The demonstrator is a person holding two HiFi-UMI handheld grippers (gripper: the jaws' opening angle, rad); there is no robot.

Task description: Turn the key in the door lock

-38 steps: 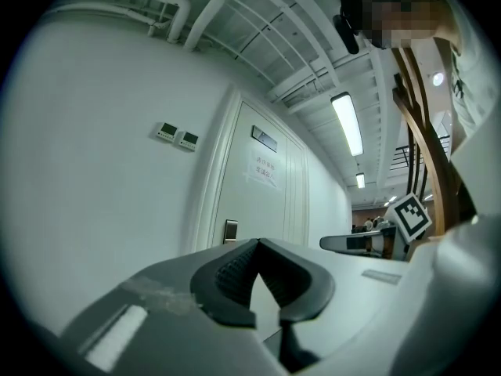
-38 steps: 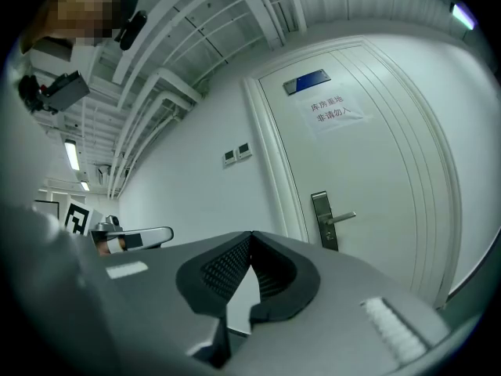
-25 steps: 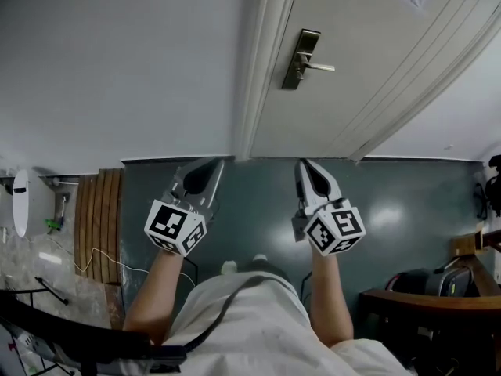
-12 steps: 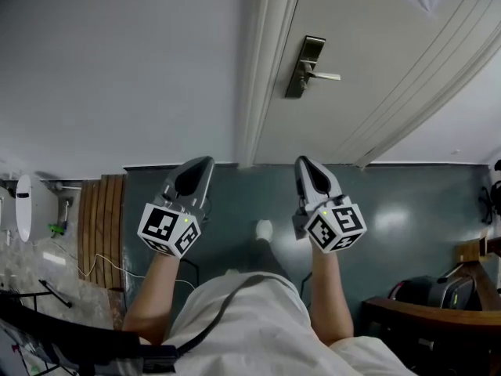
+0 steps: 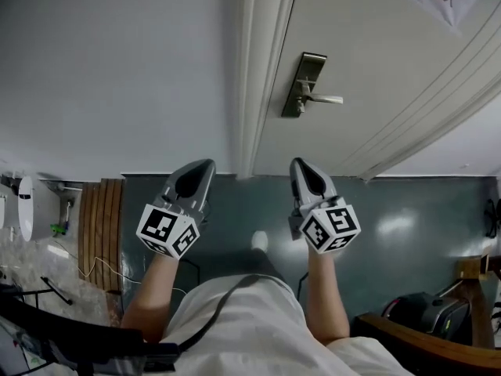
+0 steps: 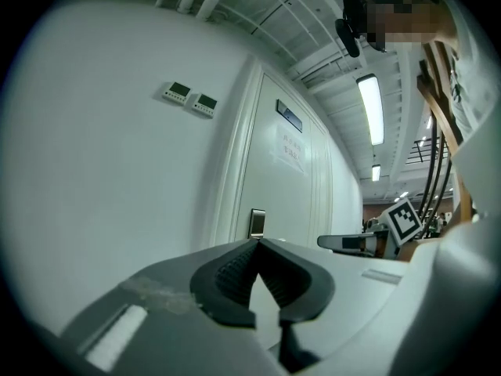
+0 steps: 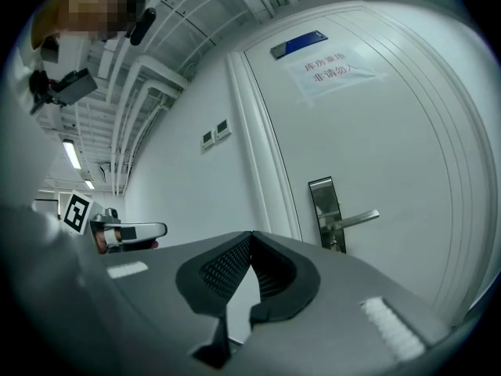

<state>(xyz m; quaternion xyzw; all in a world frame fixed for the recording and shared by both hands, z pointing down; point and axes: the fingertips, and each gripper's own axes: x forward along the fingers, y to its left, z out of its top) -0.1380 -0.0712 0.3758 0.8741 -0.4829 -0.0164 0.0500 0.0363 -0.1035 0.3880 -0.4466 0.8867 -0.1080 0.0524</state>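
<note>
A white door (image 5: 368, 69) carries a steel lock plate (image 5: 303, 83) with a lever handle (image 5: 327, 99). In the right gripper view the lock plate (image 7: 324, 210) and lever handle (image 7: 358, 219) lie ahead to the right. A small dark part sits under the lever; I cannot tell whether it is a key. My left gripper (image 5: 205, 164) and right gripper (image 5: 297, 163) point level at the door, side by side and well short of it. Both are shut and empty: the left gripper (image 6: 257, 241) and the right gripper (image 7: 251, 233) have their tips touching. The lock plate (image 6: 257, 223) shows just over the left tips.
The door frame (image 5: 262, 69) stands between the door and a white wall (image 5: 117, 69) bearing two small wall panels (image 6: 190, 99). A paper notice (image 7: 333, 67) hangs on the door. Wooden slats (image 5: 98, 218) lie at the floor's left; a bag and furniture (image 5: 423, 316) stand at the right.
Both grippers have moved forward toward the door, staying shut. In the head view the lock plate and handle have slid lower and look larger.
</note>
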